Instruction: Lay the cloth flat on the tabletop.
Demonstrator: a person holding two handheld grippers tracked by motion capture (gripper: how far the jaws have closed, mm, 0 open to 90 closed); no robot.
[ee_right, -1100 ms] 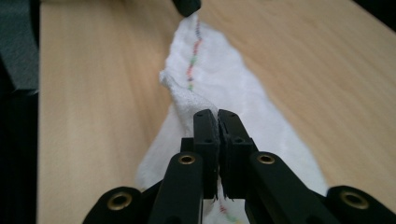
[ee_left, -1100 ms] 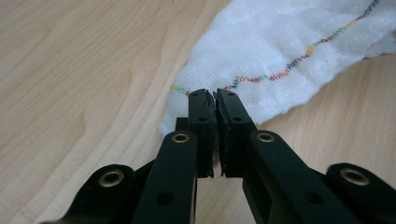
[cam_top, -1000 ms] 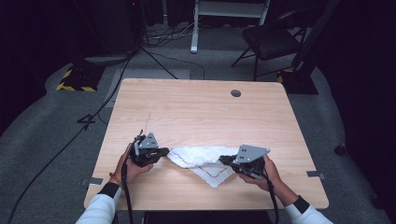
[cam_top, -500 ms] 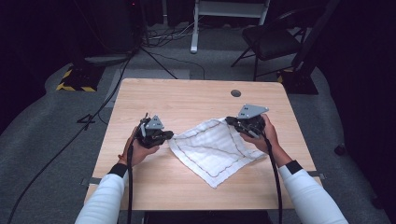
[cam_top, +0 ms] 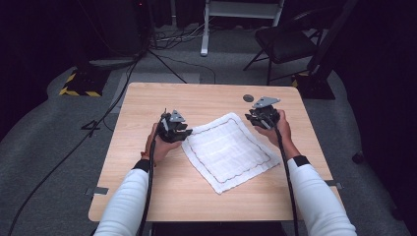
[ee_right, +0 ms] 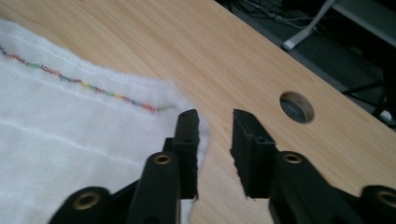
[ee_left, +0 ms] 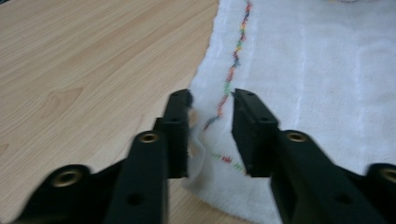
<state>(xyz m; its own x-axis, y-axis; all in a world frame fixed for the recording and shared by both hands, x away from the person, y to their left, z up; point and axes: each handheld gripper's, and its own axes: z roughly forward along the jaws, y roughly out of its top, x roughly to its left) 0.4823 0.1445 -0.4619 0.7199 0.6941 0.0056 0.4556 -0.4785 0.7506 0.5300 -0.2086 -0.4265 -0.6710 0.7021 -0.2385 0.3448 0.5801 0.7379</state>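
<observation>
High view: white cloth (cam_top: 227, 151) lies flat mid-table, left gripper (cam_top: 177, 132) at its 9 o'clock corner, right gripper (cam_top: 259, 118) at 1 o'clock. Left gripper view: jaws have just been opening, the cloth's corner loose between them. Right gripper view: the same, at the hem. Light, limp, unbreakable; likely best pinched at corners.

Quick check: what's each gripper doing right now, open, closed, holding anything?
Left gripper: jaws have just been opening; open, a corner of the white cloth with multicoloured stitching lies loose between them.
Right gripper: also just opening; open beside the cloth's far corner, holding nothing.
</observation>
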